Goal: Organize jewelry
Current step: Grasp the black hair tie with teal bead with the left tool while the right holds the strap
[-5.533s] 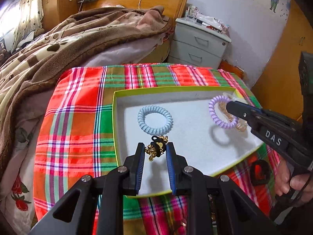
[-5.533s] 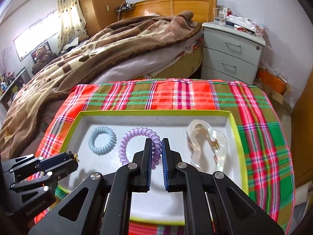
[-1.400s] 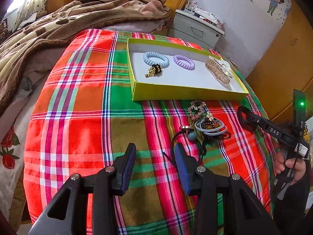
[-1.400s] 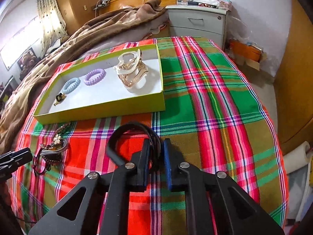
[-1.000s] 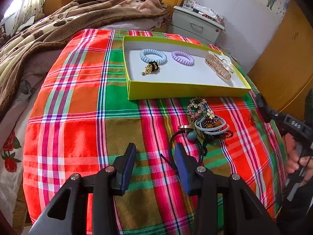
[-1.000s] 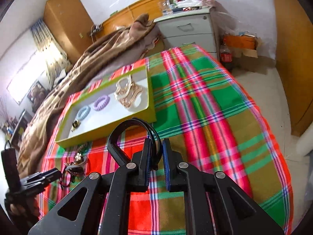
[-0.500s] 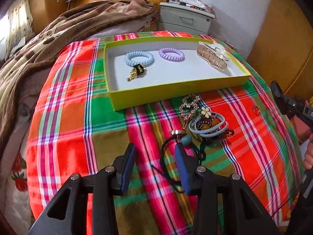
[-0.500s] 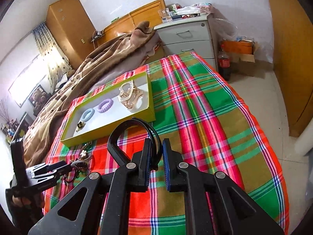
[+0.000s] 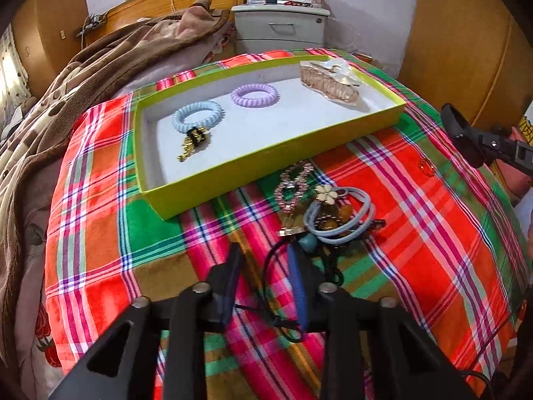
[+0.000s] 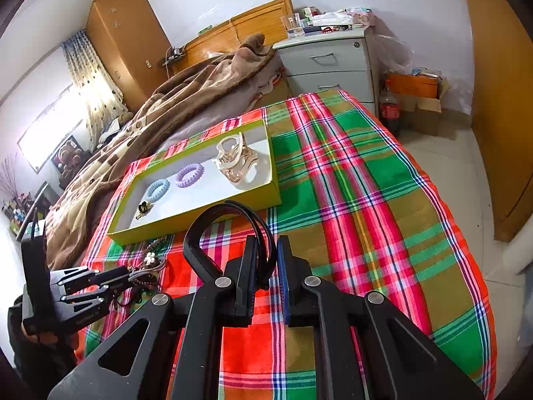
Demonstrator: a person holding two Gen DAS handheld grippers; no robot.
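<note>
Gripping a black headband (image 10: 213, 233) in the right gripper (image 10: 266, 263), its arch curving up and leftward; left gripper (image 9: 266, 280) gaping wide over the jewelry pile (image 9: 326, 213).

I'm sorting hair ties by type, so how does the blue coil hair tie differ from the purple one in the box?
The blue coil hair tie lies nearer the box's left end; the purple coil hair tie lies mid-box, toward the clear hair claw. A black and gold charm piece touches the blue one; the purple one lies on its own. Both are spiral rings of similar size, flat on the white floor of the green box.
</note>
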